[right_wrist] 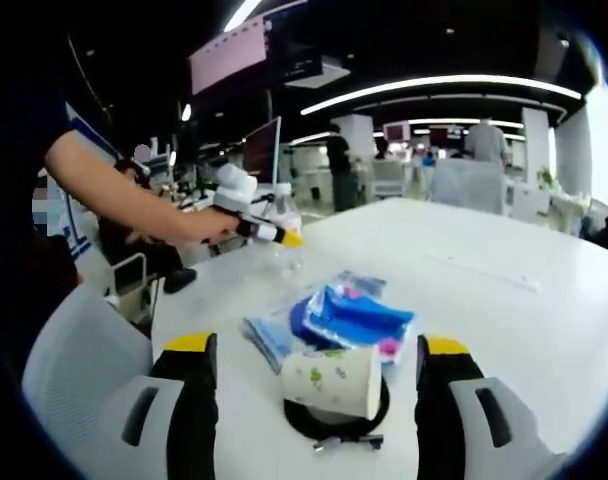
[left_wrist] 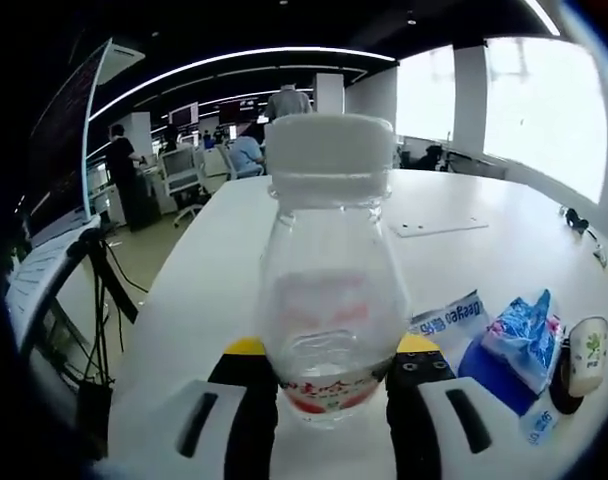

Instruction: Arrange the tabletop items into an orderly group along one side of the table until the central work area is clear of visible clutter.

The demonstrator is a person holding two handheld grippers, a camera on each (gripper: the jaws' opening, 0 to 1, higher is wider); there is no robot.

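In the left gripper view, the left tool (left_wrist: 332, 385) is closed on a clear plastic bottle (left_wrist: 327, 275) with a white cap, its two yellow-tipped jaws pressing the lower body from either side. The bottle stands upright and looks nearly empty, so gripping it low probably keeps it steady while it is carried or set down near the edge of the white bench (left_wrist: 464, 250). To the right of the bottle lie a blue packet (left_wrist: 524, 335), some crumpled wrappers and a small patterned paper cup (left_wrist: 588, 355). In the right gripper view, the right tool (right_wrist: 319, 385) is spread wide and holds nothing, its jaws standing either side of the paper cup (right_wrist: 334, 380), which lies tipped on its side on a dark round coaster (right_wrist: 334, 425). That open stance suggests it is lined up to take the cup. Just behind the cup sits the blue packet (right_wrist: 349, 315) among the wrappers. Farther back, the person's arm reaches in from the left with the left tool (right_wrist: 274, 235) at the bottle (right_wrist: 282, 215) near the bench (right_wrist: 504, 300) edge. The clutter sits together but is not yet tidy.
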